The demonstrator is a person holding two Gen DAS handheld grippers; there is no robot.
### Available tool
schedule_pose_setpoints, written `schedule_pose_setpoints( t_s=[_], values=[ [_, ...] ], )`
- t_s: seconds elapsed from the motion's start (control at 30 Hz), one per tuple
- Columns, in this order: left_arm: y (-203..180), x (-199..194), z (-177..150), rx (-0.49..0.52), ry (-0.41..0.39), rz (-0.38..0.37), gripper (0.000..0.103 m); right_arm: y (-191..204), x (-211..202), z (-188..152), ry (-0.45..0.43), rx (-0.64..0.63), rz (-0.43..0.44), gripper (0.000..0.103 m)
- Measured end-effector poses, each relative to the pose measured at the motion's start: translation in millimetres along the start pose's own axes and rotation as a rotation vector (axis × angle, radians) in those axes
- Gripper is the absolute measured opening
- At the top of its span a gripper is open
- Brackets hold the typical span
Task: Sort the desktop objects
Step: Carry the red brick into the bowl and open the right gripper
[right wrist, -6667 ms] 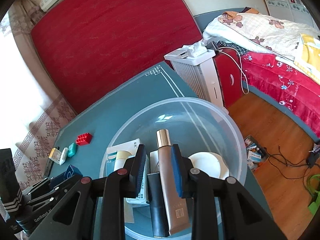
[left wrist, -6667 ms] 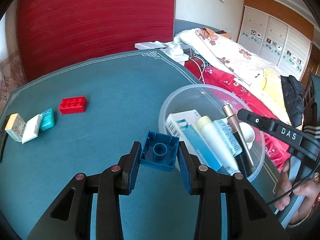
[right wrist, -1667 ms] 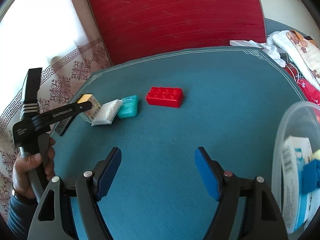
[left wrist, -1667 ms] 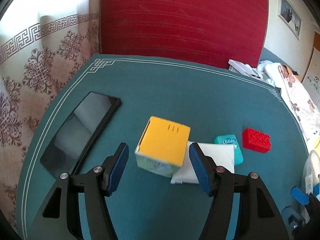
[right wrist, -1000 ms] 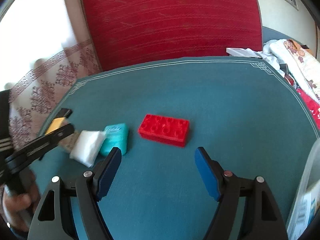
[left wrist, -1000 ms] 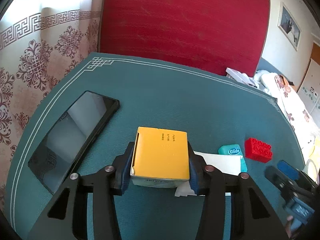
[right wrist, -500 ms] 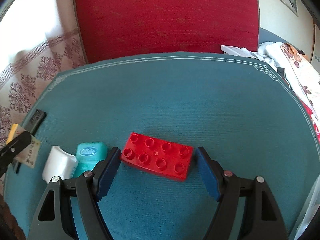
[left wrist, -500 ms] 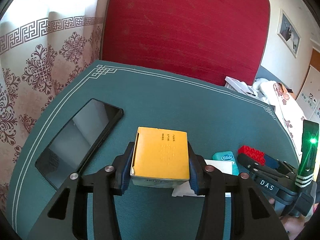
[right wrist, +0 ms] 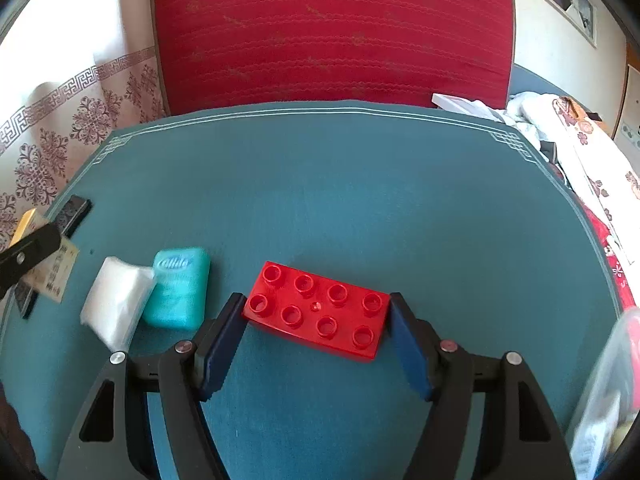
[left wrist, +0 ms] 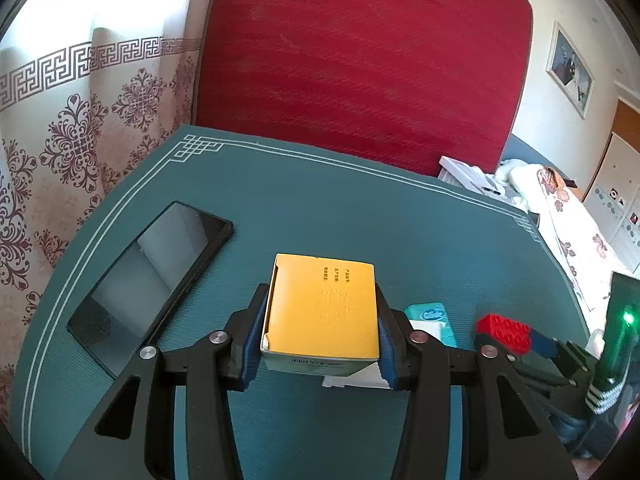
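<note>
The left gripper (left wrist: 320,334) is clamped on the one yellow box (left wrist: 322,312), just left of the red brick (right wrist: 318,310), so lift it straight up to clear the white packet (right wrist: 116,298) under its edge. The right gripper (right wrist: 316,340) brackets that single brick with its pads spread, seemingly not yet touching; close squarely on the short ends. Also counted: one teal floss case (right wrist: 178,288) touching the packet, one phone (left wrist: 150,280) furthest left.
</note>
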State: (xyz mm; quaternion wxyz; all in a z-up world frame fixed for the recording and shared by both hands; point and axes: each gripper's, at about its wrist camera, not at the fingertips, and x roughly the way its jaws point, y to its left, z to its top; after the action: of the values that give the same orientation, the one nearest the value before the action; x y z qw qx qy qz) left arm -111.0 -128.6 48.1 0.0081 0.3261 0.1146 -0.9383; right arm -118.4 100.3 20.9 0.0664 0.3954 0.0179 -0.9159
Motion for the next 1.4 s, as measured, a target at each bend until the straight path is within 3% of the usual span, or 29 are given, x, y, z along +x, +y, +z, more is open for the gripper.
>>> schedule_pose_setpoints(
  t_s=[0.43,0.77,1.13,1.4],
  values=[
    [-32,-33,-1,0.042,-0.038,-0.097,0.05,-13,-76,-26,-0.078,0.026,0.017,0.074],
    [-65,-49,-11,0.118,-0.041,-0.156,0.05,-58,-119,-39,-0.135,0.088,-0.065,0.074],
    [-92,-52,-26,0.197,-0.021,-0.178,0.05,-133,-134,-53,-0.133,0.179,-0.223,0.074],
    [-107,-50,-37,0.247,0.002,-0.193,0.05,-177,-116,-50,-0.087,0.224,-0.264,0.074]
  ],
)
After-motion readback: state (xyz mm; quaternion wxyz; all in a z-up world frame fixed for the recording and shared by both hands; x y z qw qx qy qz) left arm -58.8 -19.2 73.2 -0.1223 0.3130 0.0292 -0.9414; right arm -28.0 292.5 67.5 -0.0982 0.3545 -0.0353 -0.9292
